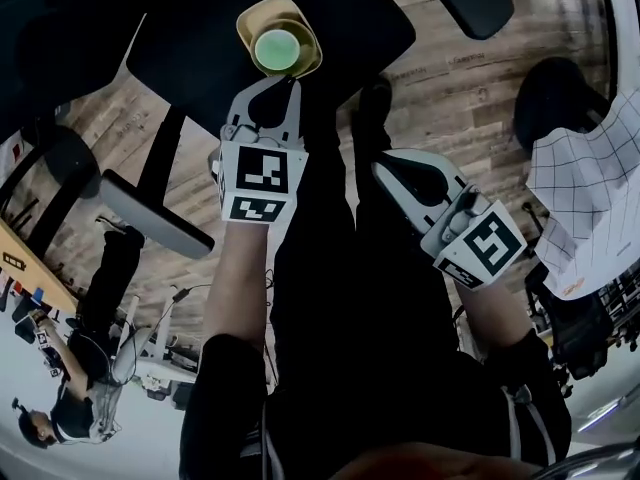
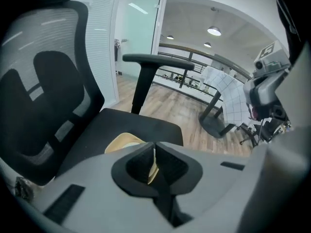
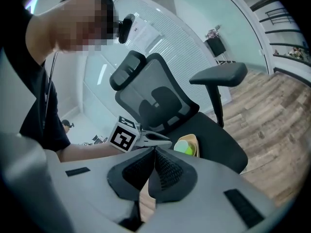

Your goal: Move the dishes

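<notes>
Head view gives us a rounded tan bowl (smooth green cup inside) on the black chair seat; left gripper jaws pinch its rim, largely hiding it; right gripper jaws together, empty.

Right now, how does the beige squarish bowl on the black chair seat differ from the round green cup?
The beige squarish bowl is larger, with rounded corners; the round green cup is smaller and circular. The bowl rests on the black chair seat; the cup sits inside the bowl. Both stand upright, open side up.
</notes>
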Available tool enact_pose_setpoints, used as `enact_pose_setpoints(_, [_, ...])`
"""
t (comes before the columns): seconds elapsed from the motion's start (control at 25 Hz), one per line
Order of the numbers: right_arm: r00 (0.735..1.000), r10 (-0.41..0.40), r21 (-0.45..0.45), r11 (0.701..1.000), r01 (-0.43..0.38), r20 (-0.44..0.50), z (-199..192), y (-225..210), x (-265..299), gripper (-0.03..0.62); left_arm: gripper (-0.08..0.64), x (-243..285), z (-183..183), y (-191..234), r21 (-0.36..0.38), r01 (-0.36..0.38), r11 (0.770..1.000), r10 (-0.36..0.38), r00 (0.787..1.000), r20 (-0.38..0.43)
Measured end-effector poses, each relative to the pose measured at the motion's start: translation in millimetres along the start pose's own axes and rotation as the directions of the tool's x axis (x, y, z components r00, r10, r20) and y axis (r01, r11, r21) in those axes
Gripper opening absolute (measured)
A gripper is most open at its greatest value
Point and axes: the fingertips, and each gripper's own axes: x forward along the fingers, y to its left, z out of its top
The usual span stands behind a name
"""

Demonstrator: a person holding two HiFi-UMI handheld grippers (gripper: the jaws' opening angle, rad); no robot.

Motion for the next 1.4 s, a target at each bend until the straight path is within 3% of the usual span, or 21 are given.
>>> enact_pose_setpoints(0.16, [1.000, 0.001, 0.002, 1.000, -0.001, 0.001, -13.1, -15.3, 8.7, 0.020, 0.014, 29.4, -24.0, 0.4, 0.032, -0.009, 0.999, 0.011, 0.999, -0.045])
enact_pose_setpoints(0.28, [1.000, 0.001, 0.009, 1.000, -0.001, 0.008, -19.7, -20.9, 13.5, 0.020, 0.087, 47.3, -40.7, -0.8, 0.073, -0.007, 0.997, 0.013, 0.996, -0.088])
enact_pose_setpoints(0.36, [1.000, 0.004, 0.016, 1.000, -0.004, 0.007, -25.4, -20.2, 16.6, 0.020, 0.097, 56.4, -47.2, 1.4, 0.097, -0.005, 0.995, 0.015, 0.994, -0.107])
enact_pose_setpoints(0.6, [1.000, 0.016, 0.020, 1.000, -0.016, 0.001, -36.1, -14.6, 17.1, 0.020, 0.097, 81.3, -59.9, 18.0, 0.198, -0.024, 0.980, 0.064, 0.979, -0.193])
enact_pose_setpoints(0.68, [1.000, 0.004, 0.021, 1.000, -0.004, 0.005, -35.5, -15.4, 13.4, 0.020, 0.096, 85.9, -61.2, 17.8, 0.208, -0.007, 0.978, 0.052, 0.975, -0.214])
enact_pose_setpoints(0.76, [1.000, -0.011, 0.023, 1.000, 0.010, 0.014, -33.3, -15.9, 9.6, 0.020, 0.032, 86.8, -61.1, 16.3, 0.206, 0.011, 0.978, 0.036, 0.974, -0.223])
enact_pose_setpoints(0.88, [0.999, -0.022, 0.021, 1.000, 0.022, 0.026, -28.2, -14.8, 4.1, 0.020, 0.029, 84.8, -60.1, 14.7, 0.205, 0.026, 0.978, 0.023, 0.973, -0.230])
enact_pose_setpoints(1.2, [0.995, -0.070, 0.001, 0.998, 0.070, 0.072, 12.8, 12.4, -20.4, 0.020, 0.023, 30.5, -33.1, -8.1, 0.252, 0.041, 0.967, 0.017, 0.974, -0.224])
enact_pose_setpoints(1.4, [0.982, -0.098, -0.011, 0.995, 0.101, 0.161, 74.4, 63.5, -51.0, 0.020, 0.023, -43.3, 17.2, -41.8, 0.346, 0.088, 0.934, -0.018, 0.980, -0.199])
